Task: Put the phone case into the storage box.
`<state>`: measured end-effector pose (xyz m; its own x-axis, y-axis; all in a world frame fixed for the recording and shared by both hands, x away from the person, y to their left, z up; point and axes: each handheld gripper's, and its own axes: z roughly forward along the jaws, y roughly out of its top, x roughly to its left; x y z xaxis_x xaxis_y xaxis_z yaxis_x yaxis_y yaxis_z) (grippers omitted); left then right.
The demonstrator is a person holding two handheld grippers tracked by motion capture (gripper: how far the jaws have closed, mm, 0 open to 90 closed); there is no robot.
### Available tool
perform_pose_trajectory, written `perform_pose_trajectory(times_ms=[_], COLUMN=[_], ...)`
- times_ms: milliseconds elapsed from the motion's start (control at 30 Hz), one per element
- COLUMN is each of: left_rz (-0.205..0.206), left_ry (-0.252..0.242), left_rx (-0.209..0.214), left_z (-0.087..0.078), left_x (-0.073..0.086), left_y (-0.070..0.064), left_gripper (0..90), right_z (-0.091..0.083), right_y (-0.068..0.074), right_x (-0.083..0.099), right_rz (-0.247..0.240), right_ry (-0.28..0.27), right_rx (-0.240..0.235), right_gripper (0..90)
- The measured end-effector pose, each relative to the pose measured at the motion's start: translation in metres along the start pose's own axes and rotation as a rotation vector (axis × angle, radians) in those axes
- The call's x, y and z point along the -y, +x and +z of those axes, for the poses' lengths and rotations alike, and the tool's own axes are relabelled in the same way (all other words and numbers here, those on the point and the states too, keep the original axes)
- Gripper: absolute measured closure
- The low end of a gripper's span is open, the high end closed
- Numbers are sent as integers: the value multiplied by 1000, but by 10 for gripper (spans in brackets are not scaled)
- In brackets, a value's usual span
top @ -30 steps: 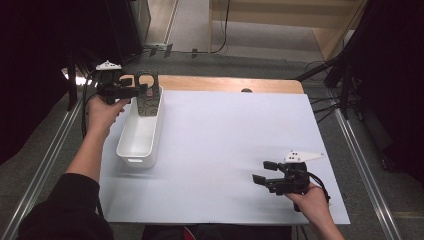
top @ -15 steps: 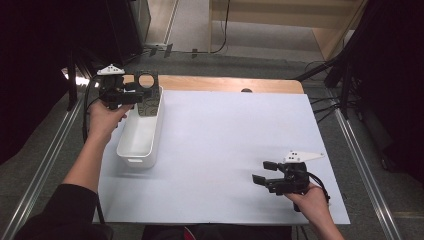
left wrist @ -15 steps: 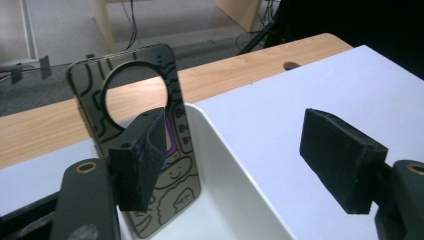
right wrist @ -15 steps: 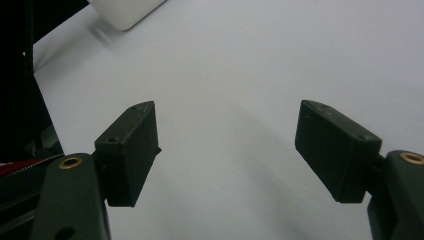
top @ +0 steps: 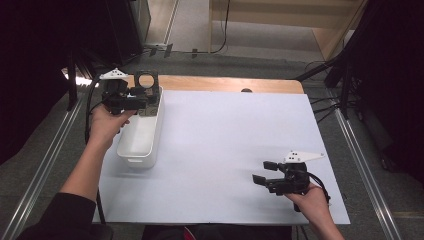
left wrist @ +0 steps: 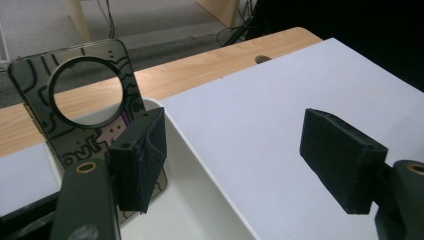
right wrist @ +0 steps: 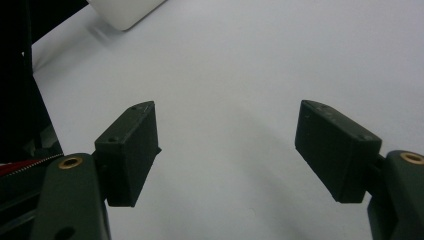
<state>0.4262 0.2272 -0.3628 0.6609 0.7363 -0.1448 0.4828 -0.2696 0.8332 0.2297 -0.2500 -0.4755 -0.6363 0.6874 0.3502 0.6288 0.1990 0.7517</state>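
the left gripper (top: 142, 100), jaws released, hovers at the bin's (top: 137, 142) twelve o'clock end; the upright card (left wrist: 90, 107) touches its nine o'clock jaw.

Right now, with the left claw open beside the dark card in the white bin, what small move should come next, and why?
Probably draw the left claw back from the bin. Its jaws stand wide apart, so it grips nothing, and the dark card with the round hole leans upright at the far end of the white bin, just behind one jaw. A slow retreat should avoid tipping it. The right claw waits open over the white sheet.
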Motion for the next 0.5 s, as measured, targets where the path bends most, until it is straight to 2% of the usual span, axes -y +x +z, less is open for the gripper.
perform_pose_trajectory(times_ms=[133, 500], left_rz=[25, 29], left_ry=[11, 13], left_rx=[13, 62], left_z=[-2, -7], left_x=[1, 7], left_y=[-7, -24], left_gripper=[269, 269], right_z=[0, 0], right_y=[0, 0], right_x=[0, 0], right_rz=[0, -2], right_ry=[0, 0], right_rx=[0, 2], right_gripper=[246, 246])
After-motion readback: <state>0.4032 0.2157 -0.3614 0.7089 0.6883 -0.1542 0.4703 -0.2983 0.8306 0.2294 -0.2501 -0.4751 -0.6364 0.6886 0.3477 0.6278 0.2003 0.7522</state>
